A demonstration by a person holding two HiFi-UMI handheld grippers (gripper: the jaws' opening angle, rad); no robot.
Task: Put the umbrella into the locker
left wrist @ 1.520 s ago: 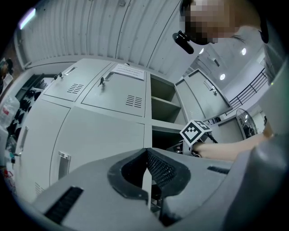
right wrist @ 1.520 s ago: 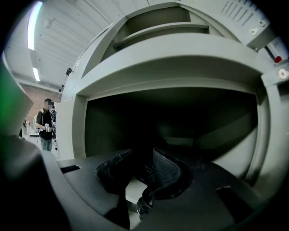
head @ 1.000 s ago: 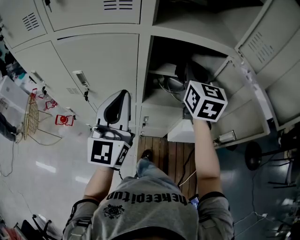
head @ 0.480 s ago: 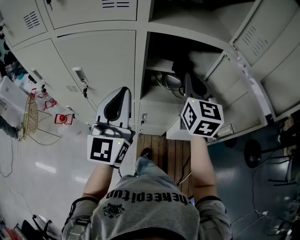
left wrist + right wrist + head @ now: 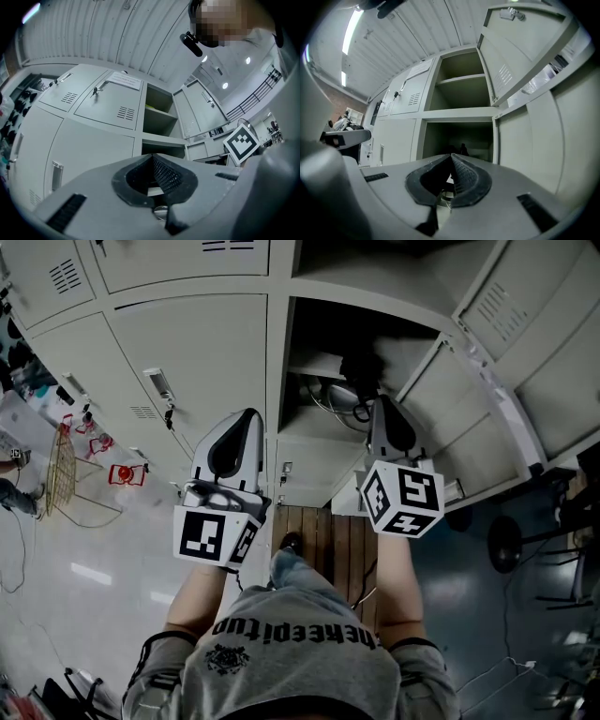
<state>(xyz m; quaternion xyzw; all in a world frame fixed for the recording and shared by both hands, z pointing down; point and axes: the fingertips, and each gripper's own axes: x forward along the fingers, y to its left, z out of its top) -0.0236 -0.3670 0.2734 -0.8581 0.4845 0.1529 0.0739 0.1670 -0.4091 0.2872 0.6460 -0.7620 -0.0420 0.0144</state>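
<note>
The open locker (image 5: 314,343) gapes at the middle of the head view, its door (image 5: 487,381) swung out to the right. Inside it lies the dark umbrella (image 5: 362,367), with a pale loop of cord beside it. My right gripper (image 5: 382,401) is just outside the locker's mouth, shut and empty. From the right gripper view the umbrella (image 5: 462,149) is a small dark shape in the lower compartment, beyond the closed jaws of the right gripper (image 5: 451,157). My left gripper (image 5: 246,414) hangs in front of the closed locker door to the left, shut on nothing, with its jaws meeting at the tip of the left gripper (image 5: 152,157).
Closed locker doors with keys (image 5: 169,413) fill the left. A wire stand (image 5: 61,474) is on the floor at far left. A wooden floor strip (image 5: 328,531) lies below me. A chair base (image 5: 506,549) stands at right. An upper compartment (image 5: 461,86) is open too.
My right gripper has drawn back out of the locker towards me, leaving the umbrella inside. The left gripper has stayed where it was.
</note>
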